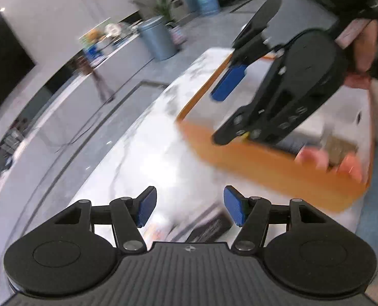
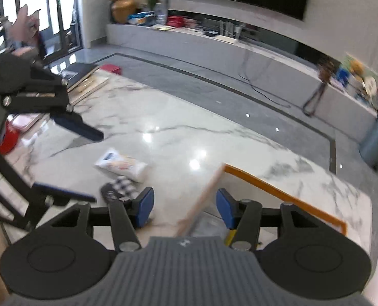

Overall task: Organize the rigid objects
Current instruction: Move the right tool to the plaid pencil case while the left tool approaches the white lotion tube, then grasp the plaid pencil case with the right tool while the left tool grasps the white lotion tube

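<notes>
An orange-rimmed storage box (image 1: 252, 163) stands on the white marble table (image 1: 148, 153); several blurred items lie in its near corner. My left gripper (image 1: 189, 207) is open and empty above a dark-printed packet (image 1: 209, 227) on the table. My right gripper (image 2: 185, 207) is open and empty over the box's edge (image 2: 278, 188); it also shows in the left wrist view (image 1: 236, 109), above the box. A white packet (image 2: 121, 164) and a black-and-white checked packet (image 2: 118, 188) lie on the table left of the box. The left gripper (image 2: 94, 165) shows at the left of the right wrist view.
Books (image 2: 84, 79) and a red item (image 2: 9, 140) sit at the table's far left. A grey bin (image 1: 158, 38) and a water jug (image 1: 206, 0) stand on the floor beyond the table. A low TV bench (image 2: 240, 51) runs along the wall.
</notes>
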`<state>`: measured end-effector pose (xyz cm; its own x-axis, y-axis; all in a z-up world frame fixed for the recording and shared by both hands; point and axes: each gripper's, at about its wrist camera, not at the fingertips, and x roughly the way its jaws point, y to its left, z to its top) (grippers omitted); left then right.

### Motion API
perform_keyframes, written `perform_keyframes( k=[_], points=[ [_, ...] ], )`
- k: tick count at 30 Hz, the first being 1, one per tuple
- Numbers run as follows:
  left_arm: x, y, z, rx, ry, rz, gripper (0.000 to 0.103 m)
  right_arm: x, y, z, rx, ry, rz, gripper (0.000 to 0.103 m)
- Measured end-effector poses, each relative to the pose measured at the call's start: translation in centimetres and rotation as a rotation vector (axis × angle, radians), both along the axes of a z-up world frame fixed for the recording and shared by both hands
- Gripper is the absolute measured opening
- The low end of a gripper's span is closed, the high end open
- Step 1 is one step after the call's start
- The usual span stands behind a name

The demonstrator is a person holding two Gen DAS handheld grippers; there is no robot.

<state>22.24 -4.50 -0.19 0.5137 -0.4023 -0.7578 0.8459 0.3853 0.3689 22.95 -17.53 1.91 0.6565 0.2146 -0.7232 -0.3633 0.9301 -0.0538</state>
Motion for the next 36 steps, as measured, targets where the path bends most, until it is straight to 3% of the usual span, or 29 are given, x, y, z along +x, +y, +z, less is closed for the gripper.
perform_keyframes(
  k=[10,11,13,19,22,28,34,36],
  points=[
    [0.8,6.3,-2.6,0.024,0.036,0.103,0.068,2.5,8.4,-5.2,-0.137,0.167,0.142,0.059],
    [1.0,6.8,-3.0,0.025,0.034,0.102,0.068,3.0,9.0,-6.0,-0.155,0.192,0.155,0.060],
    [1.9,7.1,-4.1,0.020,0.052,0.095,0.068,3.4,10.1,-7.1,-0.193,0.231,0.175,0.072],
    [4.8,6.9,-7.1,0.052,0.043,0.043,0.070,6.0,11.8,-9.9,-0.262,0.325,0.236,0.074],
    [6.4,6.6,-8.6,0.060,0.050,0.022,0.074,7.0,11.9,-11.0,-0.271,0.364,0.266,0.082],
    [8.3,5.3,-11.5,0.124,-0.013,-0.099,0.074,8.4,12.0,-12.6,-0.273,0.424,0.314,0.082],
    [10.4,5.2,-12.4,0.108,0.057,-0.085,0.074,9.6,12.4,-12.9,-0.257,0.443,0.321,0.082],
    [11.0,5.1,-12.2,0.083,0.091,-0.049,0.071,9.8,12.3,-13.1,-0.240,0.451,0.309,0.076]
  ],
)
